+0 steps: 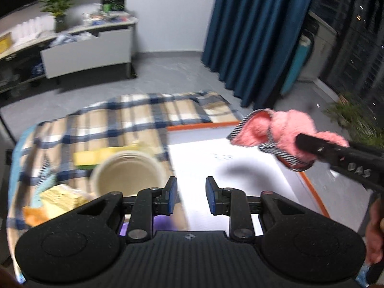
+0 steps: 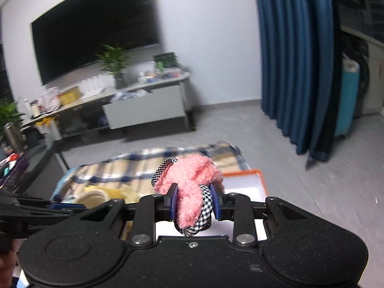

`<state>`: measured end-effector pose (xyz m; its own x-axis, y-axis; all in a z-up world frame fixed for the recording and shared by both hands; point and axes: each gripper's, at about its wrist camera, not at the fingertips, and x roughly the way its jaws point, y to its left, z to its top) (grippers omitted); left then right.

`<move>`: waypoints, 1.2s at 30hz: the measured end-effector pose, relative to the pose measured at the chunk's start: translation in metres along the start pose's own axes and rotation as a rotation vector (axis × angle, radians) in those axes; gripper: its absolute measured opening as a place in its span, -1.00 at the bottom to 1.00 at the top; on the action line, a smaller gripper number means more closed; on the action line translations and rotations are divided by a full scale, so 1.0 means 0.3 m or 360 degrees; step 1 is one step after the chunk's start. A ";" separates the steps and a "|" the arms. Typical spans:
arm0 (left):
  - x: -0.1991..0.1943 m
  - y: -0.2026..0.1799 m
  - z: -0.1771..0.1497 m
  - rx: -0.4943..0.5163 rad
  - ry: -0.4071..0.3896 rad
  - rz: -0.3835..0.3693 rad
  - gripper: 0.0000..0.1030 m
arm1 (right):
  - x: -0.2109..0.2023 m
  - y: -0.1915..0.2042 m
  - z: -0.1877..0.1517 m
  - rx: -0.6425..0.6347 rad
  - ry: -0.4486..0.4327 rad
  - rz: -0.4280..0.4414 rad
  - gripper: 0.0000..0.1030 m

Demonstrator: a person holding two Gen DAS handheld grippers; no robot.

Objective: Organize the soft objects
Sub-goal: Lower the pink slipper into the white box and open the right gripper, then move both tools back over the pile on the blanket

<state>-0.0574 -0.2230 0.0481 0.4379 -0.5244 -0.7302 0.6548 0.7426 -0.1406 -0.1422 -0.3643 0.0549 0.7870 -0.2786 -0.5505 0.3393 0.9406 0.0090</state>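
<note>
pink fluffy item (image 2: 192, 187): a soft pink plush piece with black-and-white checked trim, pinched in your right claw and held in the air, clear of every surface; in the left wrist view it (image 1: 276, 136) hangs over the far right part of the white tray.
right claw (image 2: 194, 202): your blue pads are pressed in on both sides of the plush, so it is gripping the pink fluffy item; the plush bulges above and below the pads.
left claw (image 1: 191, 195): your fingers stand apart with nothing between the blue pads; it is open and sits low, near the seam where the cloth meets the tray.
white tray (image 1: 240, 168): a flat white surface with an orange rim, to the right of the cloth; the plush throws a dark shadow on it.
checked cloth (image 1: 108, 124): a blue, tan and white plaid sheet spread over the table, touching the tray's left edge.
round cream container (image 1: 127, 175): lies on the cloth just left of your left claw, its open mouth turned toward the camera; blurred.
yellow items (image 1: 96, 157): soft-looking yellow pieces on the cloth beside and behind the container; too blurred to say what they are.
room beyond: a blue curtain (image 2: 292, 60) on the right, a dark wall screen (image 2: 96, 28) on the left, and under it a long sideboard (image 2: 144, 108) with a potted plant (image 2: 115, 62) and clutter.
</note>
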 end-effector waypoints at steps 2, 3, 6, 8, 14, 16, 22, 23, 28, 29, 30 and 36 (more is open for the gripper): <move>0.039 -0.022 0.015 0.0012 0.0048 -0.0023 -0.46 | 0.029 -0.037 -0.014 0.0048 0.0031 -0.0031 -0.32; 0.063 -0.031 0.021 0.0016 0.0075 -0.0033 -0.46 | 0.035 -0.051 -0.019 0.0063 0.0039 -0.0051 -0.32; 0.126 -0.054 0.044 0.0007 0.0148 -0.0056 -0.46 | 0.062 -0.099 -0.033 0.0104 0.0063 -0.0093 -0.31; 0.164 -0.080 0.059 0.0011 0.0184 -0.0069 -0.46 | 0.079 -0.121 -0.038 0.0118 0.0073 -0.0116 -0.31; 0.231 -0.141 0.089 0.0054 0.0236 -0.0082 -0.46 | 0.128 -0.172 -0.035 0.0168 0.0103 -0.0145 -0.29; 0.252 -0.151 0.099 0.0037 0.0231 -0.0099 -0.11 | 0.149 -0.188 -0.028 0.0185 0.0107 -0.0144 -0.15; 0.251 -0.156 0.097 0.0042 0.0223 -0.0133 0.40 | 0.162 -0.216 -0.021 0.0266 0.0060 -0.0136 0.27; 0.246 -0.149 0.097 0.0031 0.0219 -0.0128 0.41 | 0.152 -0.216 -0.021 0.0274 0.0052 -0.0123 0.27; 0.188 -0.101 0.097 -0.0041 0.0177 -0.0115 0.54 | 0.091 -0.196 -0.012 0.0238 -0.0008 -0.0108 0.29; 0.173 -0.092 0.098 -0.0053 0.0170 -0.0124 0.55 | 0.075 -0.189 -0.008 0.0237 -0.0028 -0.0101 0.30; 0.158 -0.080 0.099 -0.0076 0.0164 -0.0142 0.57 | 0.061 -0.183 -0.004 0.0236 -0.0037 -0.0092 0.31; 0.084 -0.029 0.109 -0.0176 0.0134 -0.0287 0.60 | 0.000 -0.151 0.008 0.0251 -0.0079 -0.0086 0.34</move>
<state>-0.0318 -0.2563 0.0528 0.2638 -0.6195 -0.7393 0.6442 0.6836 -0.3430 -0.1562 -0.4074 0.0565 0.7884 -0.3408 -0.5121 0.4553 0.8831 0.1133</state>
